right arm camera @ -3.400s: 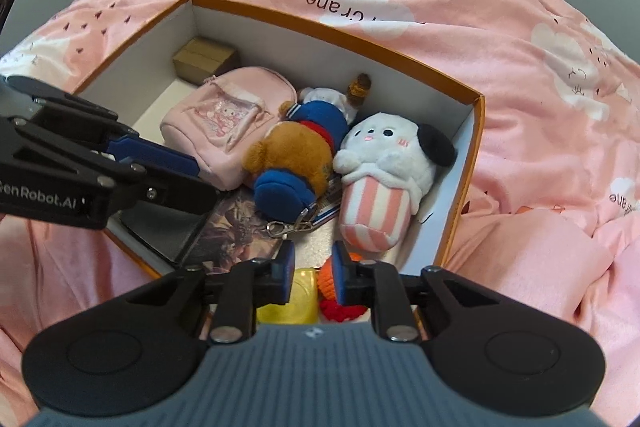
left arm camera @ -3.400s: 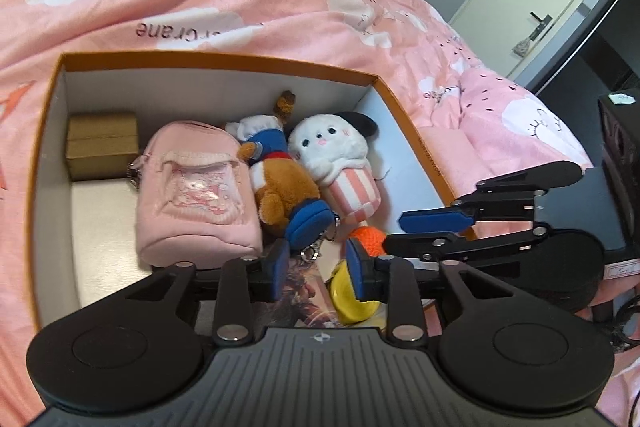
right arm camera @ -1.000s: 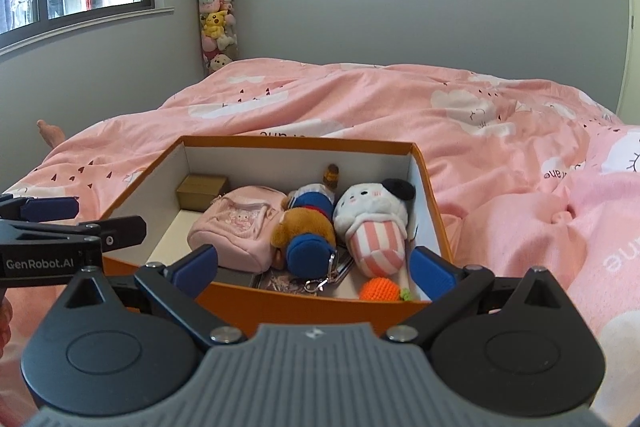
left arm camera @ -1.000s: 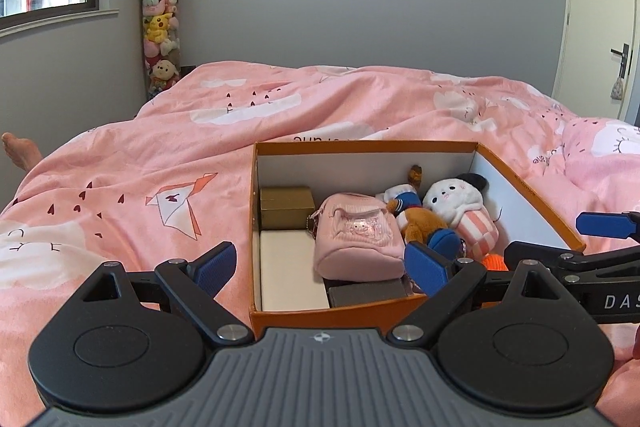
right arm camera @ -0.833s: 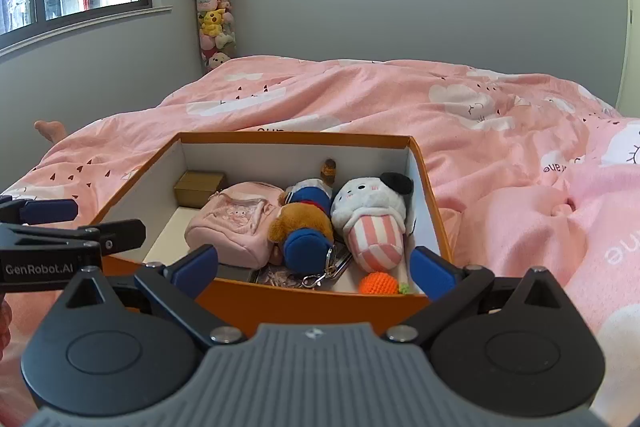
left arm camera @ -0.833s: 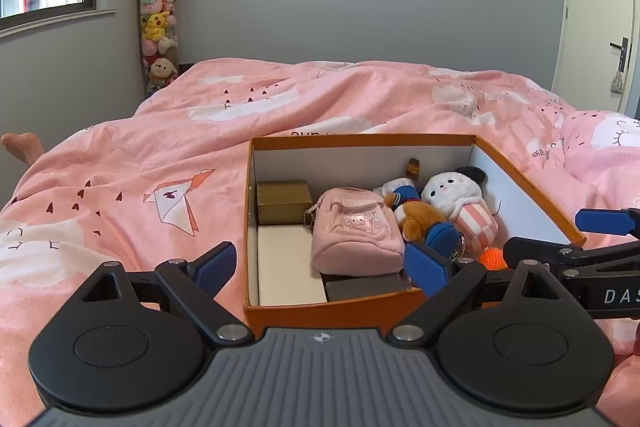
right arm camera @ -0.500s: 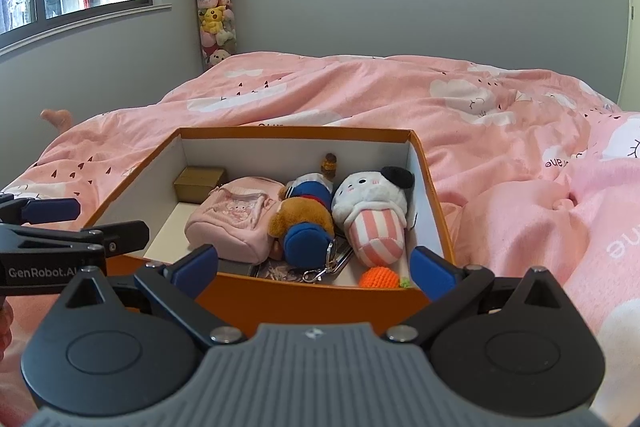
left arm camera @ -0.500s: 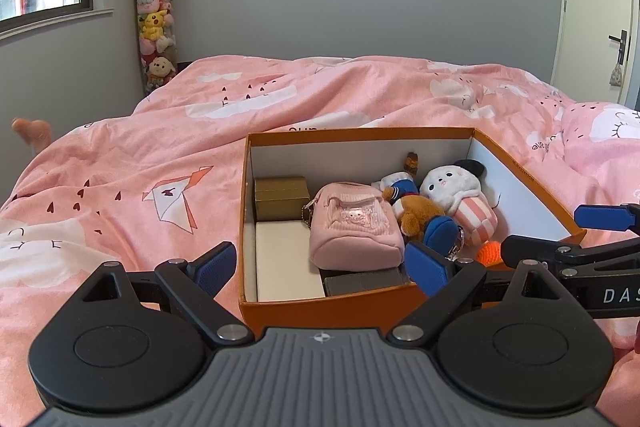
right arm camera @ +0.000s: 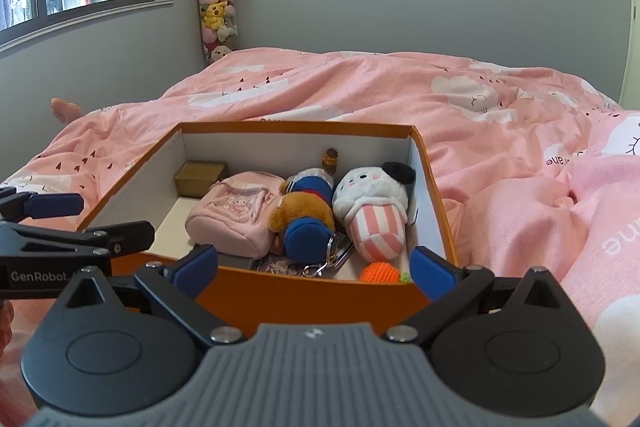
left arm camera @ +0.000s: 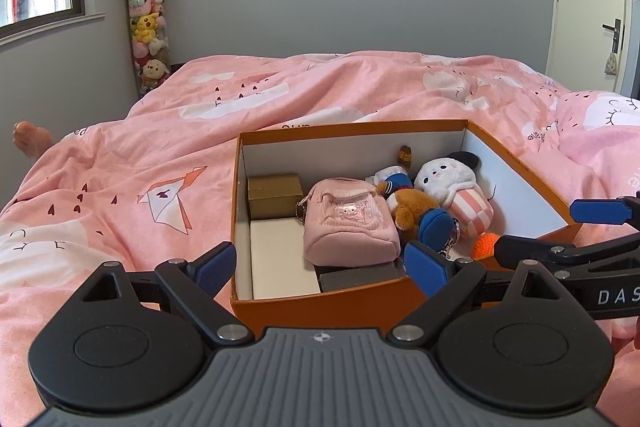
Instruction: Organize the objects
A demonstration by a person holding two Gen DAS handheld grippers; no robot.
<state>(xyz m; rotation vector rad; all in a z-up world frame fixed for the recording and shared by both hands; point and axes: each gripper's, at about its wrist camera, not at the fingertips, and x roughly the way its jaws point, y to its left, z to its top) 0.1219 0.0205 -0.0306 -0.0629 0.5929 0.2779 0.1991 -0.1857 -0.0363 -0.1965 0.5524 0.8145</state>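
Bedroom, grey walls; pink bed (left arm camera: 280, 115) carries an orange box (right arm camera: 320, 297). Box is packed: gold carton (left arm camera: 274, 195) far left, pink bag (left arm camera: 348, 223) centre, bear (right arm camera: 306, 215) beside it, popcorn plush (right arm camera: 374, 211) on the right, orange knit (right arm camera: 380, 273) at the near right corner, flat dark items underneath. Soft toys are laid side by side, likely so they fit below the rim. Left tool (left arm camera: 322, 269) is held wide open, nothing gripped, just short of the near wall. Right tool (right arm camera: 316, 267) likewise wide open and empty. Both are kept outside the box; sorting is judged about finished.
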